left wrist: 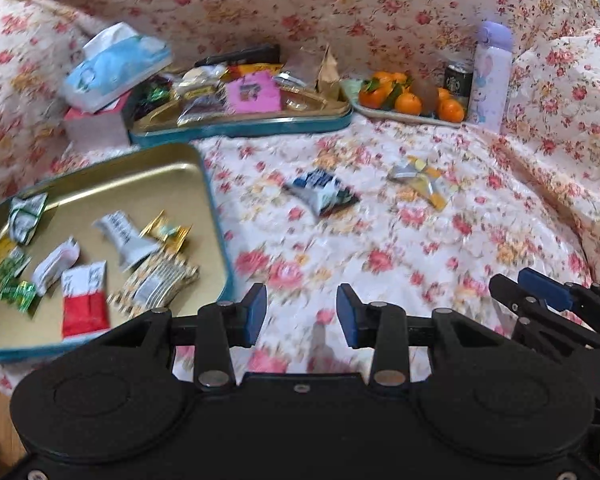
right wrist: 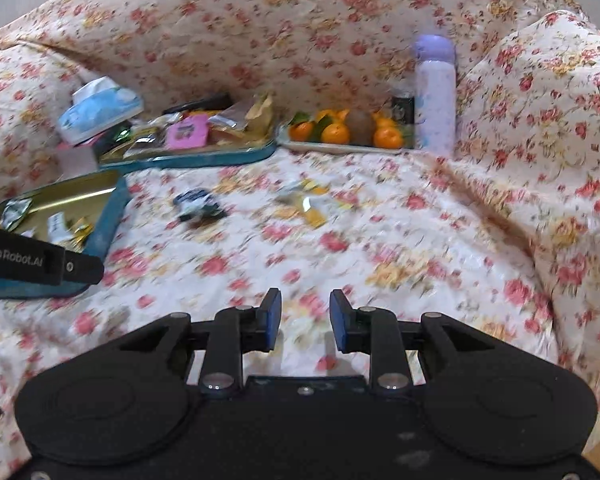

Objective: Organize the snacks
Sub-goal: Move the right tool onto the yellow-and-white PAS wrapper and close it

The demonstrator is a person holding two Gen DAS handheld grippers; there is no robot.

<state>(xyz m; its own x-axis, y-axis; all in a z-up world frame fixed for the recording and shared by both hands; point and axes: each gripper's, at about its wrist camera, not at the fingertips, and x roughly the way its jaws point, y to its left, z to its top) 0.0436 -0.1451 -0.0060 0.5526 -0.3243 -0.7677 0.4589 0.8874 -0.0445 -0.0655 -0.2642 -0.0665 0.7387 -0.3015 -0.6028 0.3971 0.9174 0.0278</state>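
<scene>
Snack packets lie ahead of both empty, down-tilted grippers.

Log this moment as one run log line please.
left gripper: open, empty | right gripper: open, empty | loose: blue packet, yellow packet on bedspread | near tin tray: part filled

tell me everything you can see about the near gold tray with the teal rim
The near tray is a shallow rounded-rectangle tin, shiny gold inside with a teal outer wall, looking like metal. It lies flat on the floral bedspread, at the left in both views, in front of a second, fuller tray. Inside lie loose wrapped snacks: a red-and-white packet, white sachets, green and gold candies and a patterned packet. About half its floor is bare. Neither gripper touches it.
</scene>
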